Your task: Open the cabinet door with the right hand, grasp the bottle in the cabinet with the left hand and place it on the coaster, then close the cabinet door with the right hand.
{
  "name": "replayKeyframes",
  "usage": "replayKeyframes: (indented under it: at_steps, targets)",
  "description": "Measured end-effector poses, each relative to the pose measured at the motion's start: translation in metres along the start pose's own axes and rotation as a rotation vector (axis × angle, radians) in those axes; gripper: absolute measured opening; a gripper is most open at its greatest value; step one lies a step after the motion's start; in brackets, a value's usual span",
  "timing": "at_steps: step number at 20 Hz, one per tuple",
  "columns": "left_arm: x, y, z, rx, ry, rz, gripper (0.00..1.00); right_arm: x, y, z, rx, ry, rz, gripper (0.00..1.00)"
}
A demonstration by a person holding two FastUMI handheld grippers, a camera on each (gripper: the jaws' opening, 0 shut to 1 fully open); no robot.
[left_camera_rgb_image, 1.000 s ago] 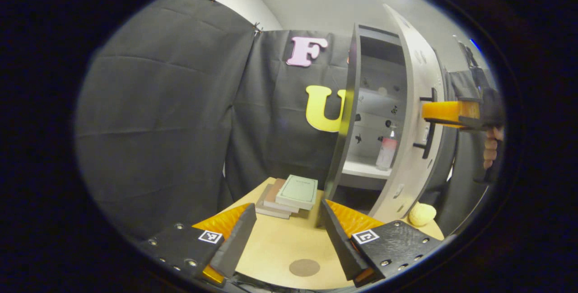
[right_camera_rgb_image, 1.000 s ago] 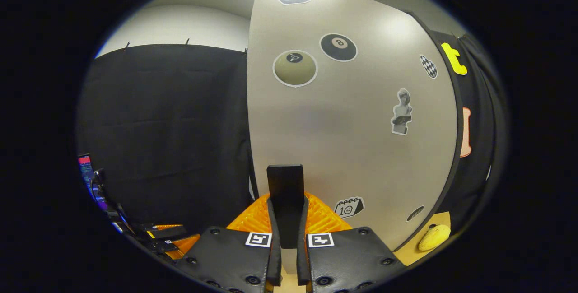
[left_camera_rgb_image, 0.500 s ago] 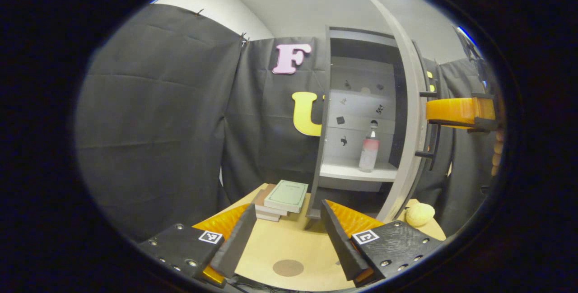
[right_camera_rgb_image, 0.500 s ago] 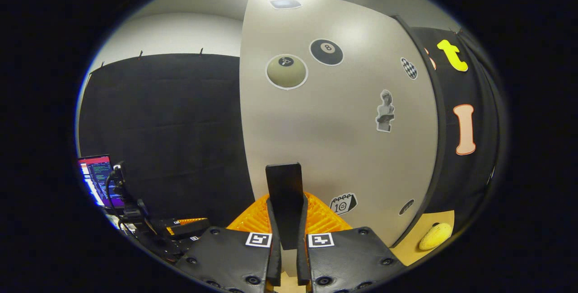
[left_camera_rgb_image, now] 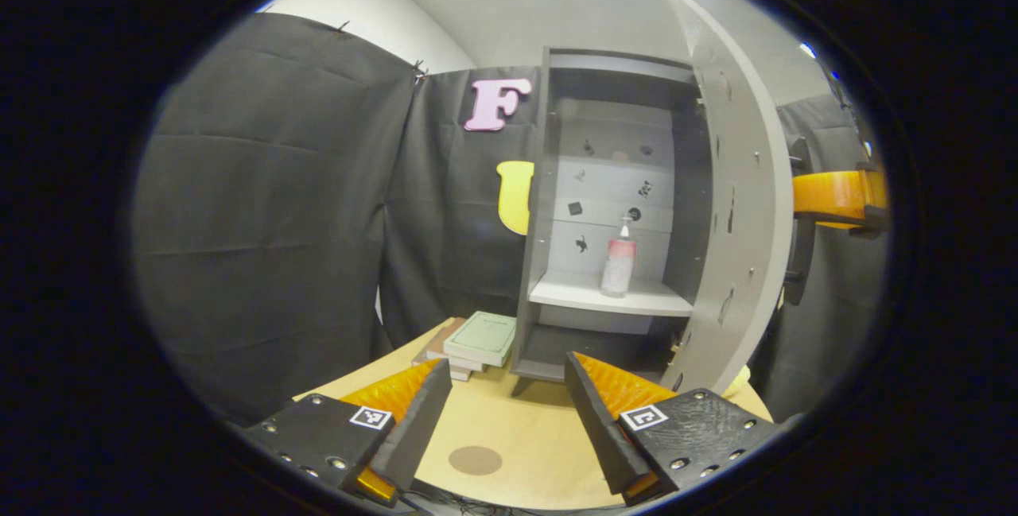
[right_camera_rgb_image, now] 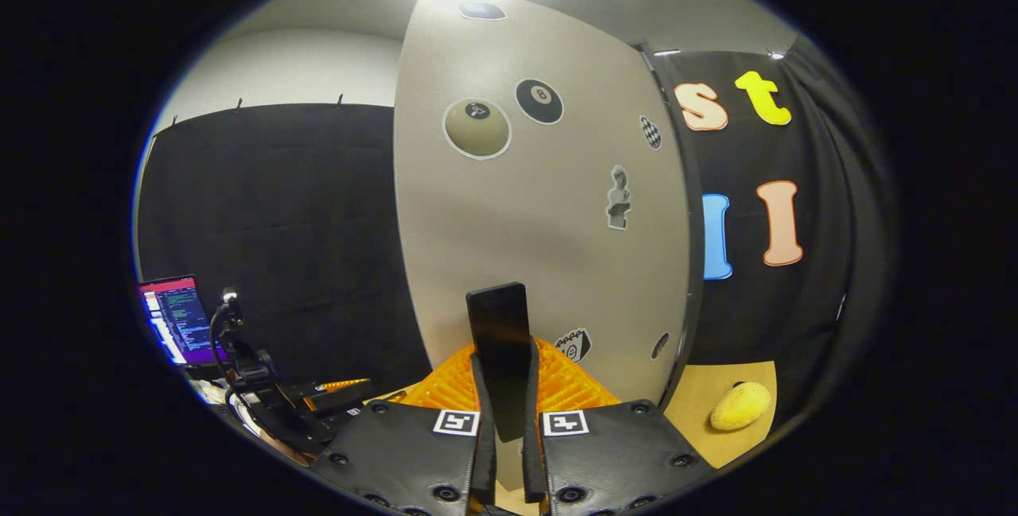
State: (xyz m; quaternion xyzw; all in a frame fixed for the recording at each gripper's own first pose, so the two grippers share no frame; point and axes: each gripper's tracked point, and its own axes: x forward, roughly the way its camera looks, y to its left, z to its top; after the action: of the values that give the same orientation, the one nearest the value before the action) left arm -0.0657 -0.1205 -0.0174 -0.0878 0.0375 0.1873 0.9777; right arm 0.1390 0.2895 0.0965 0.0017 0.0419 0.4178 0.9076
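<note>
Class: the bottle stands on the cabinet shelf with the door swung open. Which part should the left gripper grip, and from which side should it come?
Grip the bottle around its straight body, below the narrow neck, probably coming level from the cabinet's open front. It stands upright on the shelf, and the cabinet door walls off its right. The left gripper is open and faces that opening.

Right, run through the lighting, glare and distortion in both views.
Left gripper view: the ceiling light burns out at the top, the cabinet door bows from the fisheye, and the bottle on its shelf is small but sharp. Right gripper view: glare washes the door's top edge; the stickers stay crisp.
</note>
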Motion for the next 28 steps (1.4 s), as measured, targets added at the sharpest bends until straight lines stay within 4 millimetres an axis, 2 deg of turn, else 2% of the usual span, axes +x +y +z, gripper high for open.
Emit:
replayKeyframes:
  at_steps: [3,7,13,14,16,19,22,23,24,25,26,27,28]
  targets:
    - [0.002,-0.023,-0.011,0.031,0.018,-0.042,0.87,-0.005,-0.010,0.003,0.011,-0.011,-0.048,0.15]
    - [0.005,-0.050,-0.010,0.053,0.015,-0.092,0.87,-0.011,-0.019,0.004,0.039,-0.028,-0.111,0.15]
    - [0.021,-0.066,-0.018,0.054,0.039,-0.180,0.87,-0.019,-0.036,-0.005,0.062,0.017,-0.233,0.14]
    - [0.024,-0.064,-0.019,0.057,0.044,-0.194,0.87,-0.022,-0.042,0.001,0.053,0.004,-0.270,0.07]
    - [0.030,-0.059,-0.019,0.059,0.056,-0.221,0.88,-0.028,-0.055,0.000,0.035,0.003,-0.326,0.07]
    - [0.042,-0.048,-0.018,0.055,0.073,-0.264,0.87,-0.028,-0.052,-0.001,0.072,0.000,-0.356,0.07]
    - [0.054,-0.029,-0.010,0.065,0.074,-0.309,0.87,-0.034,-0.060,-0.005,0.064,-0.002,-0.445,0.07]
    - [0.060,-0.022,-0.008,0.066,0.075,-0.324,0.88,-0.036,-0.061,-0.006,0.064,-0.003,-0.477,0.02]
    - [0.066,-0.014,-0.006,0.066,0.075,-0.338,0.88,-0.038,-0.058,-0.005,0.064,-0.005,-0.501,0.07]
    - [0.073,-0.007,-0.005,0.062,0.075,-0.353,0.87,-0.042,-0.055,-0.007,0.063,-0.005,-0.520,0.07]
    - [0.079,-0.002,-0.002,0.056,0.077,-0.369,0.90,-0.046,-0.051,-0.011,0.058,0.001,-0.542,0.06]
    - [0.083,0.006,-0.002,0.051,0.079,-0.385,0.90,-0.053,-0.049,-0.016,0.053,0.015,-0.576,0.02]
    - [0.088,0.013,0.000,0.047,0.077,-0.402,0.88,-0.060,-0.043,-0.022,0.055,0.026,-0.614,0.06]
